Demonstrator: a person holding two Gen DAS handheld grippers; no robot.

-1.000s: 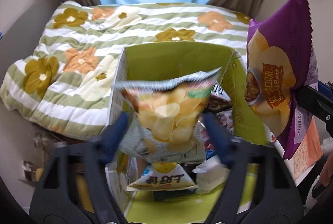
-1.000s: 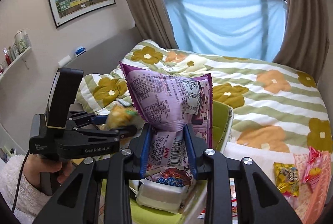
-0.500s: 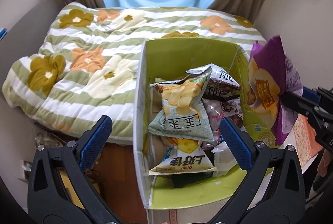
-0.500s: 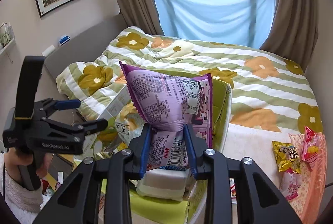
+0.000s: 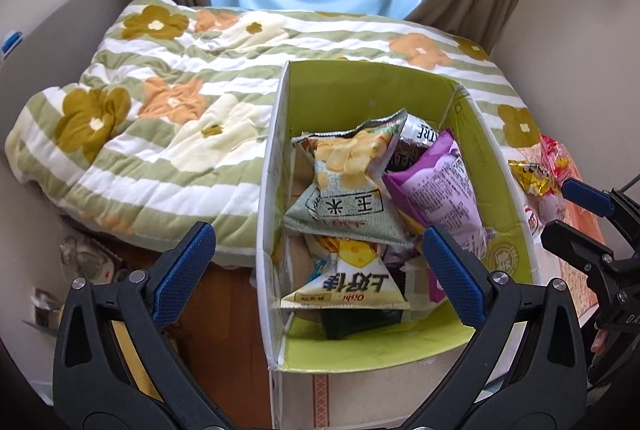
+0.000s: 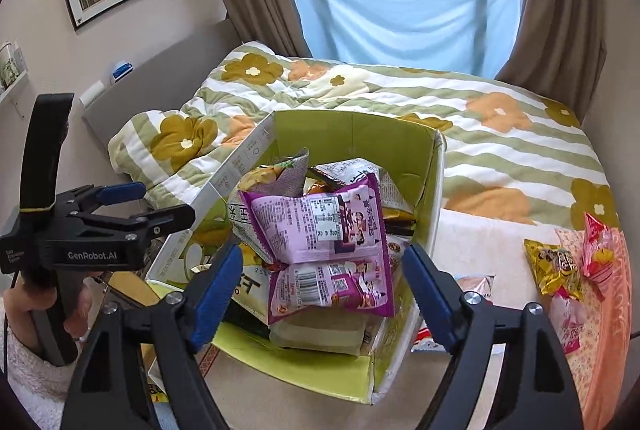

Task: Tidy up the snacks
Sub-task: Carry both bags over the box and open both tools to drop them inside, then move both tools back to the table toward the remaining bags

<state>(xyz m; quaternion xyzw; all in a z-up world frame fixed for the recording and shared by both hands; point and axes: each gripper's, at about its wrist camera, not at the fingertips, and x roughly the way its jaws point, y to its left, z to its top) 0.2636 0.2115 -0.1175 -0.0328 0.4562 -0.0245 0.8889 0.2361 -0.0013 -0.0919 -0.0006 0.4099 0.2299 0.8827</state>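
While both grippers hang above the green box [image 5: 472, 134], nothing is in either one.

Step in hand: release just finished; both bags are dropped, arms free for the next pick.
Left gripper [image 5: 316, 266]: jaws spread wide, holding nothing, over the near end of the box.
Right gripper [image 6: 320, 290]: jaws spread wide, empty, the purple bag [image 6: 324, 230] lying loose below them.
Chip bag [image 5: 348, 182]: pale green, lying on the pile at the left side of the box, tilted, touching the purple bag.
Purple bag, left view [image 5: 440, 190]: leaning against the right wall of the box, on top of other packets.
Still outside: yellow packet [image 6: 556, 268] and pink packet [image 6: 596, 250] on the peach tray [image 6: 608, 330], right of the box, well apart from both grippers.
Next move (judgement): the right gripper swings right to the tray and closes on one packet; crinkly foil may slip, so a grip on the body seems safer than one on the seam.
Change since half a second ago: the right gripper then clamped the purple bag upright; now it is let go and in the box. The left gripper was already open.
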